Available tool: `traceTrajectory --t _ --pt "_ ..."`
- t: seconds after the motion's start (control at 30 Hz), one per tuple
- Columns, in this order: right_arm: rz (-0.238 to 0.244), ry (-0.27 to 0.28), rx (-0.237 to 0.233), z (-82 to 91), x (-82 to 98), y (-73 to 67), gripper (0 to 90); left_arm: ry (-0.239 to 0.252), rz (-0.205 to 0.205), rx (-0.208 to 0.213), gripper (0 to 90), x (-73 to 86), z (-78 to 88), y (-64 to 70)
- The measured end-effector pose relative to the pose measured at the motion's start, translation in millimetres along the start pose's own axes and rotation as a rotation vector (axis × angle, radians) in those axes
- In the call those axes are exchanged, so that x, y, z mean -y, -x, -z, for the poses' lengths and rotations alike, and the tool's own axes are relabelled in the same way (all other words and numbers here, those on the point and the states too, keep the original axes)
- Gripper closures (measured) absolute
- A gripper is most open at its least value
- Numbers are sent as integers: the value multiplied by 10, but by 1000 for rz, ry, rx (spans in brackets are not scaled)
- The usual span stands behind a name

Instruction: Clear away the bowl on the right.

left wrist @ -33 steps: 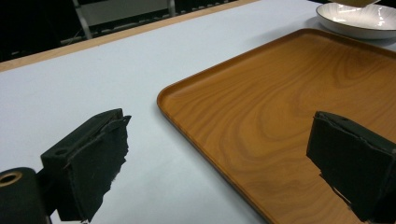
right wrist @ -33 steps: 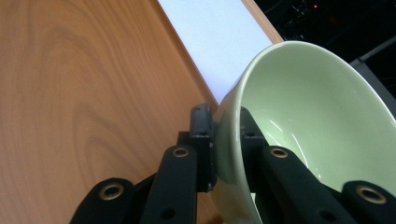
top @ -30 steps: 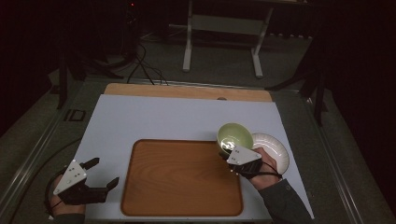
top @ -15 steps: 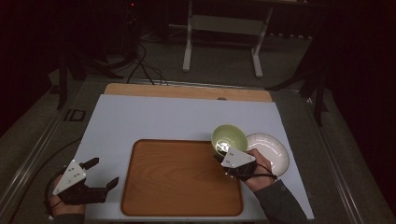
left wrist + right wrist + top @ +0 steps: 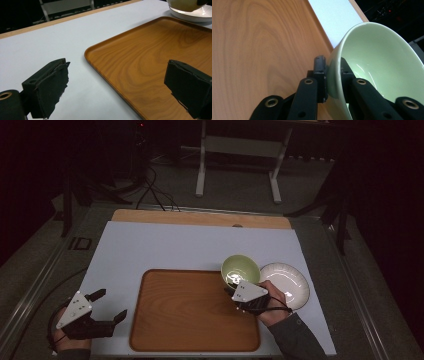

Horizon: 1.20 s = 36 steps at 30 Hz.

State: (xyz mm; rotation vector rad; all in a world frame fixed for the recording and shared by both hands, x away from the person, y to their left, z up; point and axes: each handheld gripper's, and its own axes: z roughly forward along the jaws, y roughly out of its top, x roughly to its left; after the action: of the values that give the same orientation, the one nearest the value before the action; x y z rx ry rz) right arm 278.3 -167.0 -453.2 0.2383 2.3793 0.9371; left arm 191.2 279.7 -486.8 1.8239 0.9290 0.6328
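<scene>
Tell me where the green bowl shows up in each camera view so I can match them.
High view: the bowl sits right of centre, at the tray's far right corner, clamped by the right tool.
Left gripper view: the bowl is at the top right edge, cut off, above a white plate.
Right gripper view: the bowl takes up the right half, its wall pinched between the jaws.
Shared landmark: the wooden tray.

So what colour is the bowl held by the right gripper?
Pale green bowl, inside and out; the right gripper view shows it best.
</scene>
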Motion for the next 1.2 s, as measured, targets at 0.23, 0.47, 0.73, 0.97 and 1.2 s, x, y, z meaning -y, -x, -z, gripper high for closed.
traceTrajectory --t 0.23,0.47,0.73,0.97,1.2 --pt "13 5 -7 -20 -30 -37 812 -1 -1 0 52 1 -1 -3" --pt "24 10 -18 -42 -59 -79 812 1 1 -1 52 1 0 -2" --pt "35 16 -34 -84 -97 -132 812 1 2 -2 52 1 4 -4" --pt "51 18 -48 -120 -132 -180 812 3 2 -4 52 1 8 -5" --pt "61 22 -62 -149 -166 -221 812 4 1 -4 52 1 11 -7"
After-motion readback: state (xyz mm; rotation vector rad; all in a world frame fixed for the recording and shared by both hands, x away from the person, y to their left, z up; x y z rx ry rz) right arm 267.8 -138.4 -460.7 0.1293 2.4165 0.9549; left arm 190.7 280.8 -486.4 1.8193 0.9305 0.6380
